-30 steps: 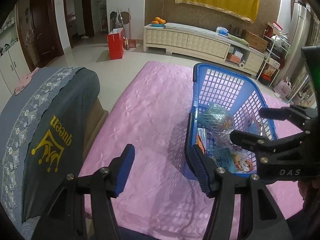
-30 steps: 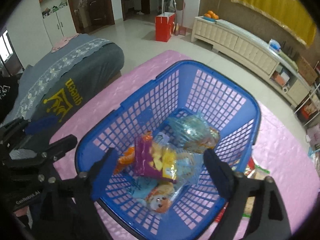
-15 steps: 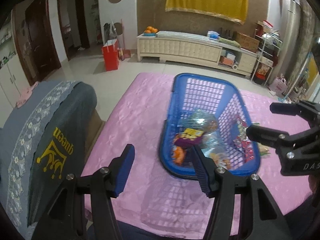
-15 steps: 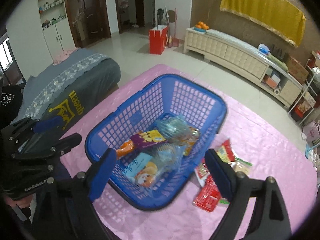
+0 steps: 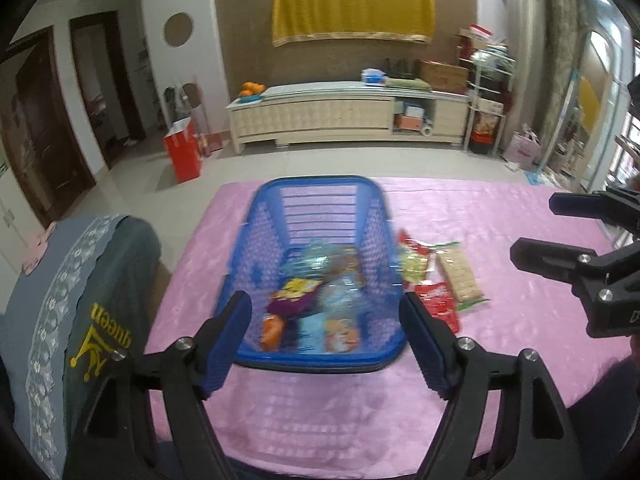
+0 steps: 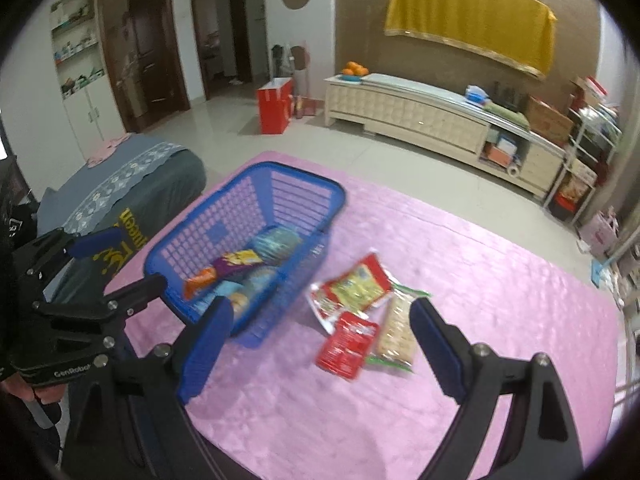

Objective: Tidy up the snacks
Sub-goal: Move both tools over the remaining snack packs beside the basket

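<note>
My left tongs (image 5: 326, 336), jaws just widened, and right tongs (image 6: 320, 344) gape empty above the pink desk (image 6: 500, 280). The basket (image 5: 320, 360) holds snacks; packets (image 6: 360, 312) lie beside it, with bare cloth beyond.

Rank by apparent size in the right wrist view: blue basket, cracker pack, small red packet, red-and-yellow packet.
1. blue basket, clearly largest
2. red-and-yellow packet
3-4. cracker pack and small red packet look about alike; motion blur makes ordering them unsure.
</note>
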